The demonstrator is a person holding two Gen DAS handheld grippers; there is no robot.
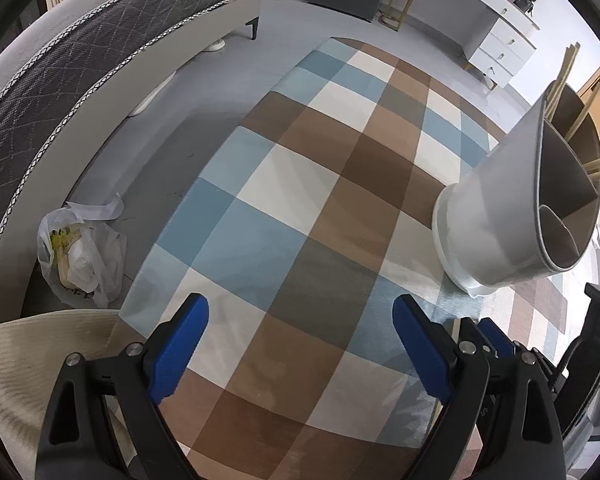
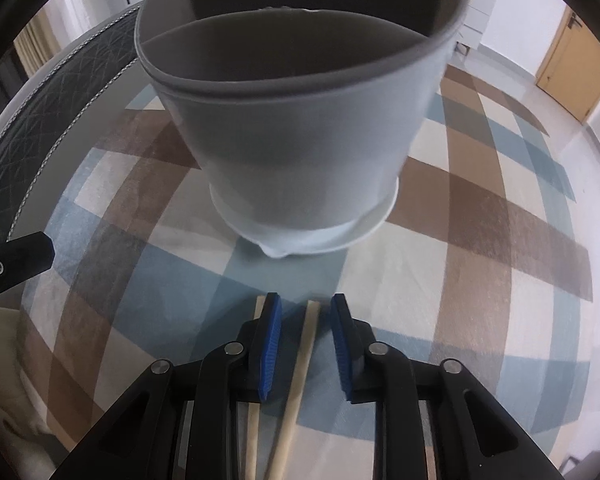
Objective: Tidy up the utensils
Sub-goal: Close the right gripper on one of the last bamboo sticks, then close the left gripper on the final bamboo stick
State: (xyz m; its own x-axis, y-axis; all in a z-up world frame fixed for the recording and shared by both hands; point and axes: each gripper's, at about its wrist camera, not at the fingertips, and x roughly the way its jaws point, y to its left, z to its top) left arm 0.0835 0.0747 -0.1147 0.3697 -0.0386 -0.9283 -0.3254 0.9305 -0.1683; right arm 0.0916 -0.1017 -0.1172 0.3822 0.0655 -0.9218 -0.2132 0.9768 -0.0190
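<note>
A white utensil holder (image 1: pixel 508 204) with a grey divided inside stands on a white base on the checked tablecloth (image 1: pixel 300 200); several wooden chopsticks (image 1: pixel 598 164) stick out of it. It fills the top of the right wrist view (image 2: pixel 296 136). My left gripper (image 1: pixel 300 340) is open and empty over the cloth, left of the holder. My right gripper (image 2: pixel 305 312) is open in front of the holder, low over two pale chopsticks (image 2: pixel 306 356) lying on the cloth; one runs between its jaws, the other (image 2: pixel 256 420) lies under its left finger.
A grey mattress edge (image 1: pixel 60 80) runs along the left. A plastic bag (image 1: pixel 80 256) lies on the floor by the table. White drawers (image 1: pixel 500 52) stand far right. A beige cloth (image 1: pixel 28 360) is at lower left. A wooden door (image 2: pixel 572 60) is at right.
</note>
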